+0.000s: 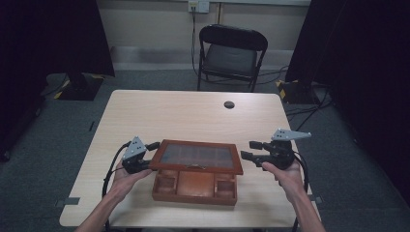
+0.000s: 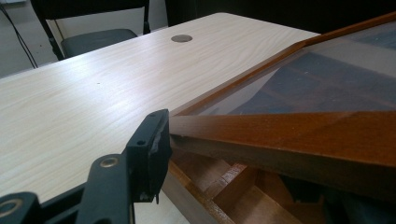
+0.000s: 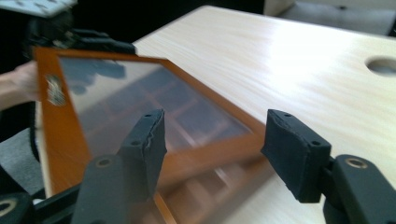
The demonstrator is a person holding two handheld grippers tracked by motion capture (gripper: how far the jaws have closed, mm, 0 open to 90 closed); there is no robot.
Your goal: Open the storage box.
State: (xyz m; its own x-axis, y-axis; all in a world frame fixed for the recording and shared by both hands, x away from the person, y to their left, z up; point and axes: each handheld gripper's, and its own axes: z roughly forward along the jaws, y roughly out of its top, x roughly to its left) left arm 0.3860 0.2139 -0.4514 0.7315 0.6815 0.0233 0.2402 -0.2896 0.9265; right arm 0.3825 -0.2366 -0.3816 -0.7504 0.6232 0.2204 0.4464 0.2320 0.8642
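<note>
Hand-held gripper [image 1: 151,155] above pale wooden table [image 1: 183,113]

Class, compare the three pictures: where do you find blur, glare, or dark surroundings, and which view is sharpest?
Right gripper view: the wooden box lid and the table are smeared by motion blur, and the tabletop glares near-white. Left gripper view: sharpest on the lid frame, with soft sheen on the glass. High view: low resolution and dim, with black surroundings around the lit table.
</note>
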